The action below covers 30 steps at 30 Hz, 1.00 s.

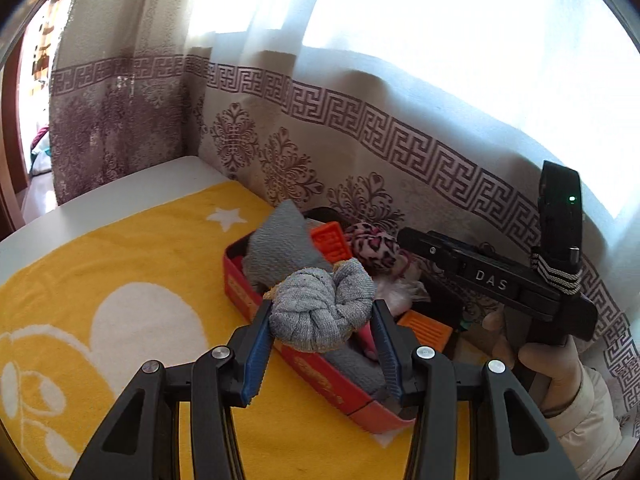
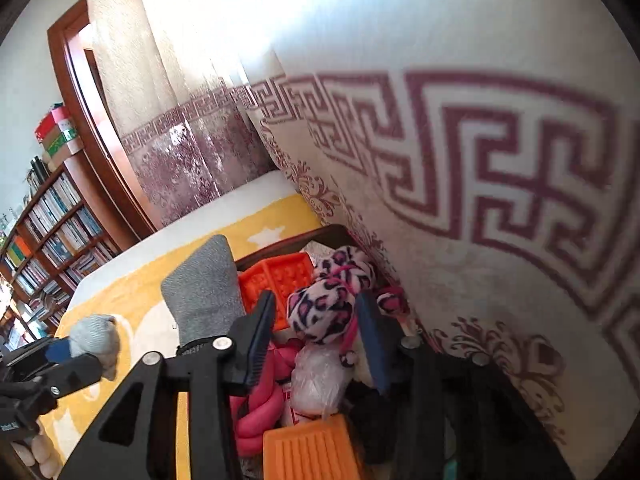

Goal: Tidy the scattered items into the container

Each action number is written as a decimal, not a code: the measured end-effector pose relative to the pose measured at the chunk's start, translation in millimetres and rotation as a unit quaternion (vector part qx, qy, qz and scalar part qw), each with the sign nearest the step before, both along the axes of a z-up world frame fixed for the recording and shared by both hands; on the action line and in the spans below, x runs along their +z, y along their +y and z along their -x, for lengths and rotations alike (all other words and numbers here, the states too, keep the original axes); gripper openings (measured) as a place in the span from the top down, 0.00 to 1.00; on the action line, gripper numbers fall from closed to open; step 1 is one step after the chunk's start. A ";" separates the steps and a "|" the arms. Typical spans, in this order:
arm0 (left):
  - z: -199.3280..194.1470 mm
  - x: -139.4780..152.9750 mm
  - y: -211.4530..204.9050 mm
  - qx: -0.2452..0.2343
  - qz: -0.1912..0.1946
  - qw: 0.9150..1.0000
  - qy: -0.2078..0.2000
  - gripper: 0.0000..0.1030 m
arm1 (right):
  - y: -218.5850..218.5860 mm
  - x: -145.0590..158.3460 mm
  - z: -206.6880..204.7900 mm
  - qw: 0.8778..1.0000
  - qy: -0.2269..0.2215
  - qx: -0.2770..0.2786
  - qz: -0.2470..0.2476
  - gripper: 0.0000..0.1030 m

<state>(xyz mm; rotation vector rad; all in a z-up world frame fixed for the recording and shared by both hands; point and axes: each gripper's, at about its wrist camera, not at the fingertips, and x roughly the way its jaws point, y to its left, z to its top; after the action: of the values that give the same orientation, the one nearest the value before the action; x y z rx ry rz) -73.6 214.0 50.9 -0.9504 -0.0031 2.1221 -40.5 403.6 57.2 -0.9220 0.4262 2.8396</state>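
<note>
In the left wrist view my left gripper (image 1: 322,312) is shut on a knotted grey sock (image 1: 320,312), held just above the near wall of the red box (image 1: 320,376). The box holds an upright grey cloth (image 1: 280,248), an orange mould (image 1: 330,240) and a pink leopard-print toy (image 1: 376,248). In the right wrist view my right gripper (image 2: 316,304) hangs open over the box, with the leopard toy (image 2: 320,312) lying loose between its pads. A pink rope (image 2: 256,412), a clear bag (image 2: 320,380) and an orange ridged block (image 2: 308,448) lie below it.
The box rests on a yellow towel (image 1: 120,264) over a white table (image 1: 132,188). A patterned curtain (image 1: 400,140) hangs close behind the box and crowds the right gripper. A bookshelf (image 2: 48,224) and a wooden door frame (image 2: 92,120) stand far left.
</note>
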 end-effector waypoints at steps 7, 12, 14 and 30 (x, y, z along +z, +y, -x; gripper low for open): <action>-4.3 -23.9 60.6 -0.024 0.018 0.999 -0.019 0.52 | -14.4 31.1 -66.5 0.995 0.085 -0.023 -0.046 0.24; 1.2 -41.4 76.5 -0.002 0.034 0.999 -0.018 0.52 | -5.1 33.4 -87.8 0.995 0.097 -0.024 -0.021 0.24; -0.5 -42.9 80.3 0.000 0.040 0.999 -0.013 0.48 | -4.6 30.2 -90.1 0.995 0.093 -0.018 -0.013 0.23; -54.8 0.4 17.6 0.138 0.056 0.980 0.133 0.01 | -9.6 3.9 -135.5 0.997 0.068 0.036 0.006 0.20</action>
<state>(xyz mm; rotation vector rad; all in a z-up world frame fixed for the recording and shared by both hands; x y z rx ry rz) -18.8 231.6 51.4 -0.7574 0.1271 2.5161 94.9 394.0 61.0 -0.7642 0.4350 2.9793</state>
